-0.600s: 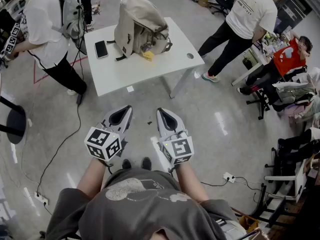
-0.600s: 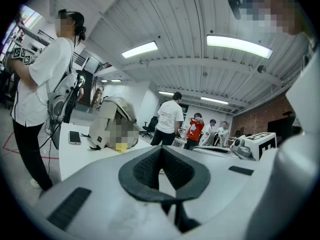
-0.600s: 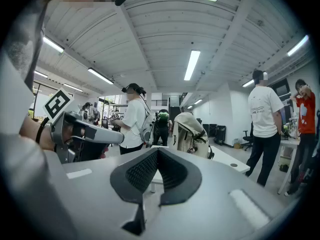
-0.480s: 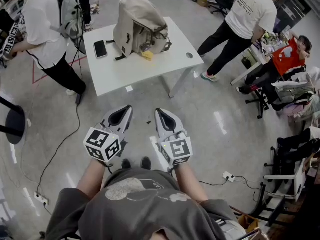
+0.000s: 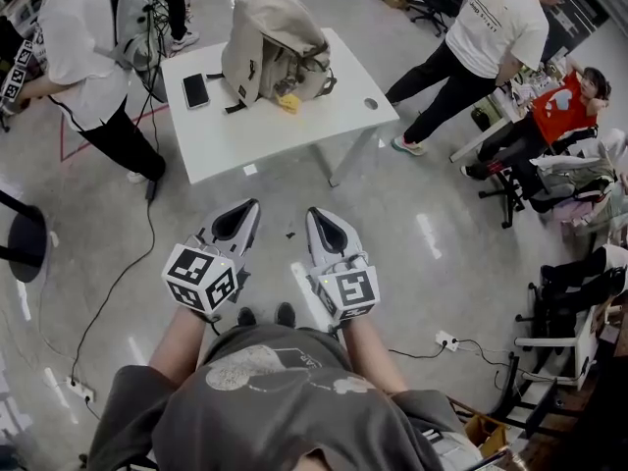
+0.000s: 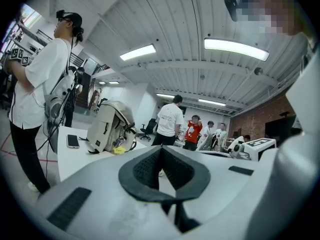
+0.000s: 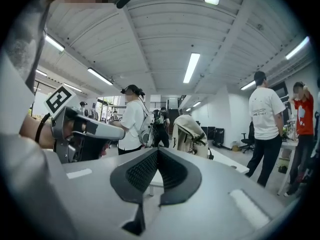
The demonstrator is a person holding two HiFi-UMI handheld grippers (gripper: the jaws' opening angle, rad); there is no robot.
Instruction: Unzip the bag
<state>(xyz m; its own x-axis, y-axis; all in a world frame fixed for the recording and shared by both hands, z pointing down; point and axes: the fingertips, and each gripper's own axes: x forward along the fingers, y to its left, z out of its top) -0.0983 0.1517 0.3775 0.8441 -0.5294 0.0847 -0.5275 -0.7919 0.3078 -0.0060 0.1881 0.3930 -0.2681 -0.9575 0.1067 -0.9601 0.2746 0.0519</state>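
Note:
A beige backpack (image 5: 272,42) stands upright on a white table (image 5: 294,126) far ahead of me; it also shows in the left gripper view as the backpack (image 6: 107,126) and in the right gripper view as the backpack (image 7: 190,134). A small yellow thing (image 5: 288,104) lies at its foot. My left gripper (image 5: 239,218) and right gripper (image 5: 325,222) hang side by side in front of my body, well short of the table. Both are shut with nothing between the jaws.
A black phone (image 5: 195,90) lies on the table left of the bag. A person with a backpack (image 5: 93,57) stands at the table's left; another person (image 5: 471,47) stands at its right. Cables (image 5: 118,283) run over the floor. Chairs and desks (image 5: 569,292) crowd the right side.
The view has shifted slightly; the table and bag sit a little higher and further left in the frame. Both grippers stay shut and keep their places.

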